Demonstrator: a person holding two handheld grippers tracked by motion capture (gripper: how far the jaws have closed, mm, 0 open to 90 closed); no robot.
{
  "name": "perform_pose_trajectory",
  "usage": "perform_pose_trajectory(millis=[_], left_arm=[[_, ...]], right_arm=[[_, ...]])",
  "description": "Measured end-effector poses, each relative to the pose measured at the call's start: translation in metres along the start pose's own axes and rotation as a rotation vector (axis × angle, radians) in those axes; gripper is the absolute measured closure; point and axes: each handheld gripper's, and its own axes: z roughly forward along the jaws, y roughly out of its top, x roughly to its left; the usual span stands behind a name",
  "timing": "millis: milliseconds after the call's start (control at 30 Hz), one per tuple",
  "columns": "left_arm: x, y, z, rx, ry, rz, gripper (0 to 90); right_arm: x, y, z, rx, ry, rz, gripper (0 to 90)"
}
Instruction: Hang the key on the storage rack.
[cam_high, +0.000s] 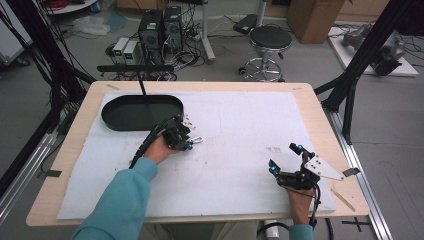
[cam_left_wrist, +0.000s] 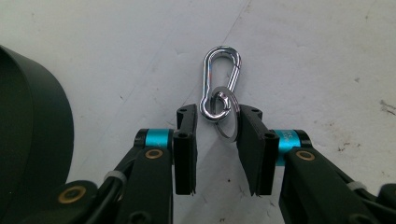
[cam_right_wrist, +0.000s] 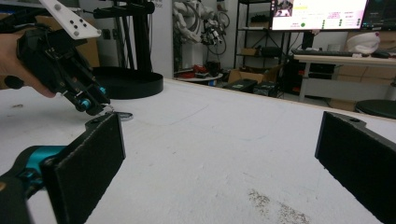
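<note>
A silver carabiner (cam_left_wrist: 206, 84) with a small key ring (cam_left_wrist: 225, 138) on its lower end lies flat on the white mat, just right of the black oval tray (cam_high: 131, 114). My left gripper (cam_left_wrist: 218, 114) points down at it, its jaws on either side of the ring end. The ring is at the right pad and a thin gap is left at the other pad. In the high view the left gripper (cam_high: 189, 144) is beside the carabiner (cam_high: 198, 140). My right gripper (cam_high: 285, 158) rests near the table's front right, wide open, with nothing between its pads (cam_right_wrist: 88, 163).
The tray's dark wall (cam_left_wrist: 28, 130) lies close on the left of the left gripper. A black stand (cam_high: 136, 68) rises behind the tray. The white mat (cam_high: 240, 125) covers most of the wooden table. A stool (cam_high: 270, 40) and computer cases stand beyond the far edge.
</note>
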Motion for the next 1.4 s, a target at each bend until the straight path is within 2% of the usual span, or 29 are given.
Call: perform_pose_trajectory(millis=[267, 600, 1000, 1233, 1400], left_arm=[[0.002, 0.0, -0.002, -0.009, -0.003, -0.017, 79.8], [0.002, 0.0, -0.002, -0.017, -0.002, -0.035, 84.4], [0.001, -0.001, -0.003, -0.021, -0.004, -0.033, 87.9], [0.003, -0.002, -0.007, -0.069, -0.039, -0.033, 88.1], [0.006, -0.001, -0.018, -0.134, -0.061, -0.052, 88.1]], right_arm=[[0.0, 0.0, 0.0, -0.001, -0.001, -0.003, 0.8], [0.0, 0.0, 0.0, -0.001, -0.001, -0.003, 0.8], [0.001, 0.0, 0.0, 0.0, 0.0, 0.003, 0.8], [0.0, 0.0, 0.0, -0.004, -0.001, 0.001, 0.8], [0.001, 0.0, 0.0, -0.001, -0.001, 0.004, 0.8]])
